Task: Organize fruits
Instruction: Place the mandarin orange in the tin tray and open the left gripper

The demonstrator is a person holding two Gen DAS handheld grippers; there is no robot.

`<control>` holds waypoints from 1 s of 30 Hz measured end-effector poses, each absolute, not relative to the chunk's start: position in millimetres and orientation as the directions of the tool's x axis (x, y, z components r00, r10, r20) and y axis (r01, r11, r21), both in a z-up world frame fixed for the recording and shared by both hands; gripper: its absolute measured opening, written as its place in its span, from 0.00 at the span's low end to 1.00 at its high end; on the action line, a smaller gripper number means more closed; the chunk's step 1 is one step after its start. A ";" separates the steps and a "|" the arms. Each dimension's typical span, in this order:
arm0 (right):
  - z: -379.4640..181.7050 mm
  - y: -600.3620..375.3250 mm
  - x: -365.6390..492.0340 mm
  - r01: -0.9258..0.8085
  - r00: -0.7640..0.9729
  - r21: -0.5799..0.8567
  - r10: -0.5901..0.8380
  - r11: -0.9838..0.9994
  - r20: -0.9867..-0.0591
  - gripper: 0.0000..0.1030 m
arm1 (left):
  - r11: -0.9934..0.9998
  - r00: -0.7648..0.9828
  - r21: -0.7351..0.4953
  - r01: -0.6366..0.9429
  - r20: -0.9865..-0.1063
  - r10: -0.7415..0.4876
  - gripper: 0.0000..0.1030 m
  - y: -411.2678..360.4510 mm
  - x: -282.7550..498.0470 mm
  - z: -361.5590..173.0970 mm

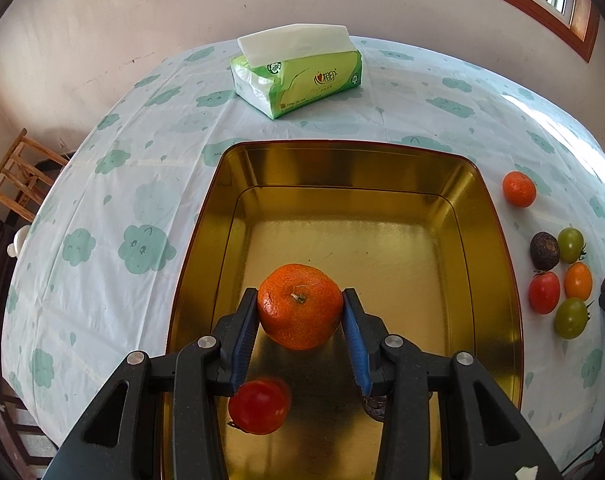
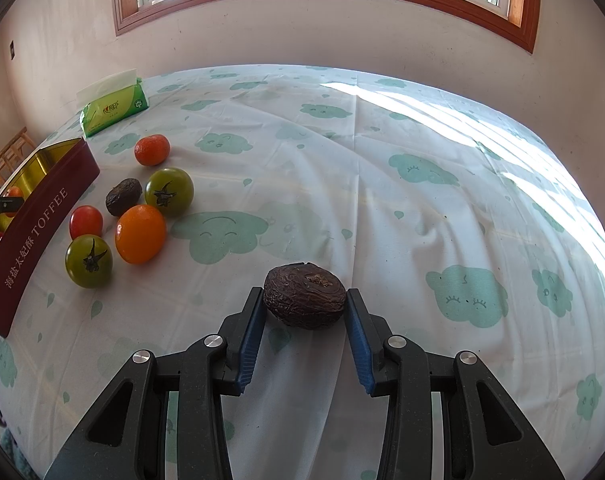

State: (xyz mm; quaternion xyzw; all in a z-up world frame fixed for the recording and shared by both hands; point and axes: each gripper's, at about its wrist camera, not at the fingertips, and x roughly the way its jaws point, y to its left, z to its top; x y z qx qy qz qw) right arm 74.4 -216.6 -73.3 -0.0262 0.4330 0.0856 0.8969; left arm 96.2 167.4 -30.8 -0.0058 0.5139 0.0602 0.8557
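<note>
Fruit mostly hidden behind left tool

A wrinkled dark fruit is clamped between the blue pads of the right gripper, well apart from the toffee tin.

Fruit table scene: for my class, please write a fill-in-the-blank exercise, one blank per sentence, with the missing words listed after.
1. The left gripper holds a mandarin above the ____ tin.
2. The right gripper holds a wrinkled dark ____ fruit.
3. On the cloth beside the tin lie ____ green tomatoes.
4. The tissue pack has a ____ wrapper.

Missing words: gold; brown; two; green
</note>
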 end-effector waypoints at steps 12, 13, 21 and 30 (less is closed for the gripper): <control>-73.6 -216.7 74.3 -0.176 0.611 0.027 0.131 0.984 -0.781 0.40 | 0.992 0.430 0.059 -0.110 -0.897 0.101 0.36 170.5 99.1 -44.1; -73.5 -216.7 74.3 -0.176 0.611 0.027 0.131 0.984 -0.781 0.40 | 0.992 0.428 0.057 -0.110 -0.898 0.100 0.36 170.8 99.2 -45.1; -73.6 -216.7 74.2 -0.177 0.611 0.027 0.131 0.984 -0.781 0.40 | 0.993 0.426 0.061 -0.104 -0.899 0.100 0.36 169.7 99.8 -45.6; -73.7 -216.6 74.4 -0.177 0.611 0.028 0.131 0.984 -0.781 0.40 | 0.992 0.425 0.063 -0.105 -0.899 0.103 0.37 169.7 100.2 -45.5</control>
